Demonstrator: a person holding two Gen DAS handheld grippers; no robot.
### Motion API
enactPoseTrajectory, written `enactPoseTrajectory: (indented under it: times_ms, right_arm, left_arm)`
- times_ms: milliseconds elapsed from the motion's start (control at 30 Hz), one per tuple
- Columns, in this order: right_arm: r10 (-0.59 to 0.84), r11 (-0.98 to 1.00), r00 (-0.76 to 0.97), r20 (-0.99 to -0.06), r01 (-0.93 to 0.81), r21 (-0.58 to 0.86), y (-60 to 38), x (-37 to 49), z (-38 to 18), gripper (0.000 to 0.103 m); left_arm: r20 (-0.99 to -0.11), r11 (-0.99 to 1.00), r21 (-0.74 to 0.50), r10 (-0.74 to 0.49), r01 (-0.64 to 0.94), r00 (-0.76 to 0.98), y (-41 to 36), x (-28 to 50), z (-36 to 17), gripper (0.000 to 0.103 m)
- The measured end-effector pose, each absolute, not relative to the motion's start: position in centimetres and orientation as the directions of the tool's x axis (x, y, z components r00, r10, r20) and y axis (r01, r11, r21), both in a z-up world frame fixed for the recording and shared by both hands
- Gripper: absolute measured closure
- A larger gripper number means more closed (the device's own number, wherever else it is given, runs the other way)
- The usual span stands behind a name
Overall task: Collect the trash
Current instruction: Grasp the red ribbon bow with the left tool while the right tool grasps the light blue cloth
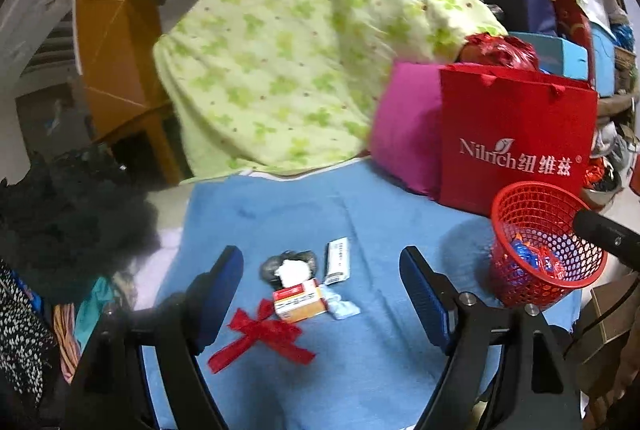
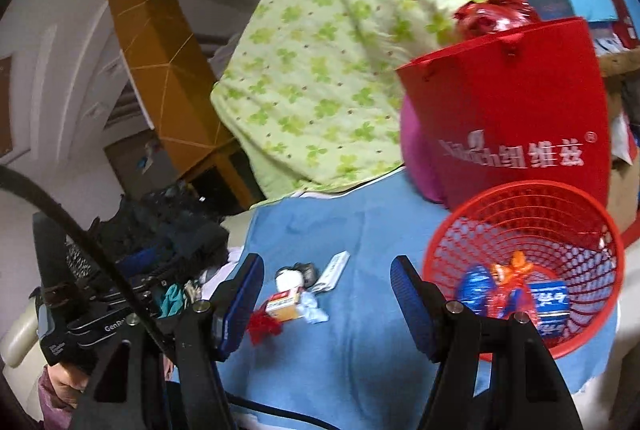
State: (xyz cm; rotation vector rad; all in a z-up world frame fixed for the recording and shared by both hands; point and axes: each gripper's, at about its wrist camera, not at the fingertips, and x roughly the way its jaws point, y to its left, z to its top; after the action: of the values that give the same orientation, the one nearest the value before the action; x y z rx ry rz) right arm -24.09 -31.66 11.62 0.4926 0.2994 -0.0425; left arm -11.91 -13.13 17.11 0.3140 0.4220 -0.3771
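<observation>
Litter, led by an orange-and-white cardboard box [image 1: 298, 300], is framed dead ahead between the unclenched, empty left gripper [image 1: 322, 294]; the right gripper [image 2: 326, 304], likewise unclenched and empty, is offset beside the red mesh plastic basket [image 2: 560, 214].

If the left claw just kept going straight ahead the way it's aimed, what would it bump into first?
Probably the small trash pile: the orange-and-white box lies between the open left gripper fingers, red ribbon bow just nearer. Depth is hard to judge.

Cloth [image 1: 360, 222] spread flat. On it, centre: medicine box [image 1: 299, 301], bow [image 1: 262, 336] at its near left, crumpled tissue [image 1: 294, 270] behind. Mesh basket [image 1: 540, 230] at right, wrappers [image 2: 508, 294] inside. Paper bag [image 1: 516, 134] behind basket.
</observation>
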Motion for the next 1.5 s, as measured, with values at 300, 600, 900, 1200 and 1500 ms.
enactPoseTrajectory:
  times_ms: [300, 600, 900, 1200, 1500]
  right_arm:
    - [0.076, 0.906, 0.943, -0.323, 0.070, 0.418, -28.3, -21.9, 12.1, 0.033]
    - [0.118, 0.918, 0.917, -0.380, 0.045, 0.393, -25.8, -18.8, 11.4, 0.033]
    - [0.171, 0.922, 0.853, -0.493, 0.038, 0.386, -23.5, -13.2, 7.6, 0.033]
    - [0.260, 0.905, 0.735, -0.627, 0.041, 0.424, -21.2, -5.7, 1.9, 0.033]
    - [0.168, 0.953, 0.694, -0.700, 0.067, 0.295, -22.0, 1.0, -2.0, 0.033]
  left_arm:
    - [-0.438, 0.911, 0.184, -0.261, 0.370, 0.860, -9.5, -11.4, 17.4, 0.022]
    - [-0.474, 0.935, 0.139, -0.226, 0.326, 0.851, -6.3, -9.0, 15.7, 0.022]
    - [-0.615, 0.987, 0.084, -0.057, 0.137, 0.787, 1.1, -1.7, 9.5, 0.022]
    - [-0.750, 1.000, 0.006, 0.002, 0.003, 0.661, 7.0, 3.7, 2.1, 0.022]
    - [-0.729, 0.981, -0.133, -0.193, 0.141, 0.656, 5.4, 7.5, -0.1, 0.022]
